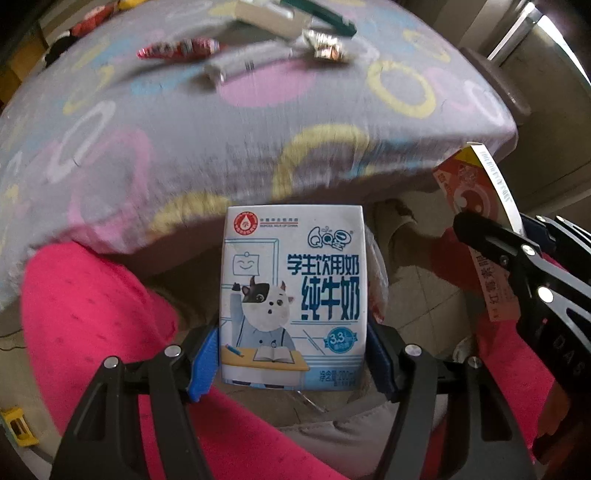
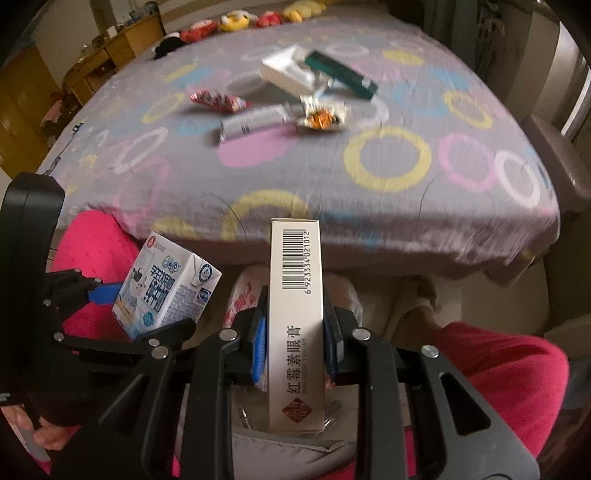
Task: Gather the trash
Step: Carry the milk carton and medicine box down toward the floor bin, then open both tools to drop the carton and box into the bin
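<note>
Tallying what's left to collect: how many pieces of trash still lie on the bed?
5: a white box and green box at the back, a red wrapper left, a tube in the middle, a crumpled wrapper right. More could be hidden.

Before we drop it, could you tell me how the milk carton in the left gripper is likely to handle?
The milk carton looks stiff: its flat faces show no denting between the left gripper pads. Probably light, likely empty trash. Its glossy print may be slippery, and gripped low, it could tip.

A bed (image 2: 295, 184) in a grey sheet with coloured rings is carrying a loose cluster of litter: a white box (image 2: 286, 74) touching a dark green box (image 2: 341, 74), a red wrapper (image 2: 216, 100), a silver tube (image 2: 255, 122) and a crumpled foil wrapper (image 2: 321, 114). Plush toys (image 2: 236, 20) are lining its far edge.
</note>
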The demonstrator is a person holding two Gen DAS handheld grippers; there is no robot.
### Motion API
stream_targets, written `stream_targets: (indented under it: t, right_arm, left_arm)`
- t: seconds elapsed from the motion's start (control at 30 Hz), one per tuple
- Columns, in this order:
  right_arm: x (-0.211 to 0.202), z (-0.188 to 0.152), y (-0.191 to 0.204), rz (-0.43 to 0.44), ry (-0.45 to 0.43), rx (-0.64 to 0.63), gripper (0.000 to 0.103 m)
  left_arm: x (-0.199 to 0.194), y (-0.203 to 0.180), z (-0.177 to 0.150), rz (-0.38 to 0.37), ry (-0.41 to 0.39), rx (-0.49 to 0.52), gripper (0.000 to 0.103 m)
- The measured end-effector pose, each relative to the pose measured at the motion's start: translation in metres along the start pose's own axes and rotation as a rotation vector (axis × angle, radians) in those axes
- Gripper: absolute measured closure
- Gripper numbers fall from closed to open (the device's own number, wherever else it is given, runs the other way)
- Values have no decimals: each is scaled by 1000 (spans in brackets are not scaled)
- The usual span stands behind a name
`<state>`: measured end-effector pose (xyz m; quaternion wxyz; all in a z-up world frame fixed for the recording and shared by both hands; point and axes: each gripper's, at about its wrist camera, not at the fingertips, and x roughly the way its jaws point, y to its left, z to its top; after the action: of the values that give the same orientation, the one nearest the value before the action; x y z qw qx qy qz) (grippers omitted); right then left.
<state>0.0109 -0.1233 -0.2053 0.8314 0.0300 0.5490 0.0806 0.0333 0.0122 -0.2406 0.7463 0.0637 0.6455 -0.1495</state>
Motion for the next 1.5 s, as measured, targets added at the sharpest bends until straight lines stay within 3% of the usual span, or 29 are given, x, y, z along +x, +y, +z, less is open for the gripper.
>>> stream_targets:
  t: [0.8,1.5]
  right_arm:
    - [102,-8,-15,-3,200,109,79]
    - [185,-19,-26,4,379,175,79]
  left_arm:
    - [91,-15,-5,-11,214,-21,38]
    - [156,1,9,-38,396,-164,38]
